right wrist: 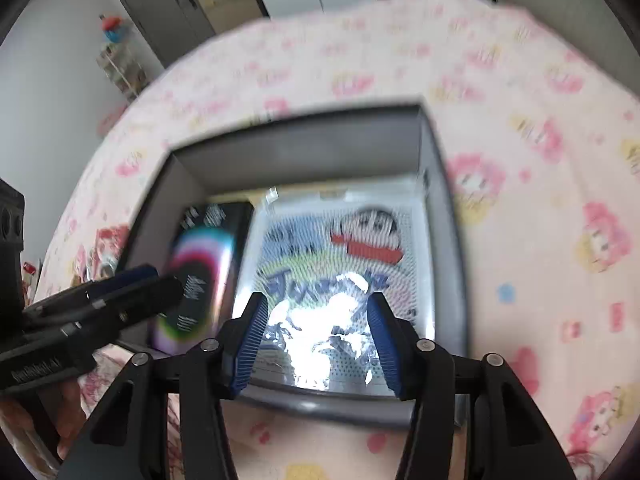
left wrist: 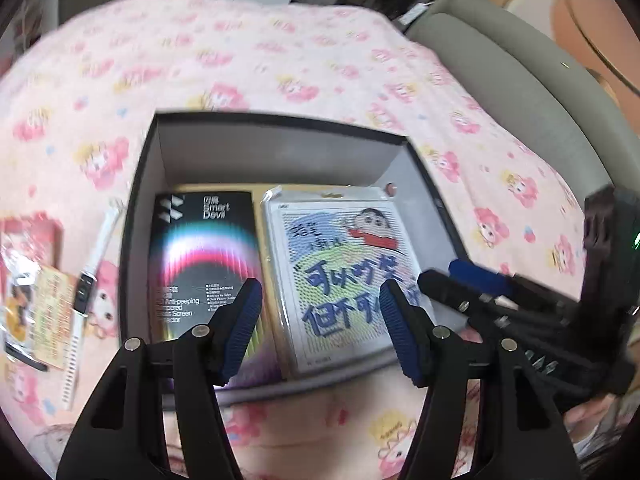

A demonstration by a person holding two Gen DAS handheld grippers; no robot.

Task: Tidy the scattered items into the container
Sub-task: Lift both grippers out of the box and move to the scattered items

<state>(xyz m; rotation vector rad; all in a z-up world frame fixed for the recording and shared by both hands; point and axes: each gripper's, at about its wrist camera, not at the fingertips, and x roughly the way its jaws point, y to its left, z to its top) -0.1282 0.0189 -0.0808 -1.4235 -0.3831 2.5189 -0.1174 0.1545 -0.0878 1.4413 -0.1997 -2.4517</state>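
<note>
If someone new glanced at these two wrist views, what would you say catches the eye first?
Probably the open dark box on the pink cartoon-print cloth, holding a black Smart Devil screen-protector pack on its left and a bright cartoon-boy card on its right. Next, the left gripper and right gripper, both open and empty above the box. Off to the box's left, a white watch and some packets lie on the cloth.
</note>
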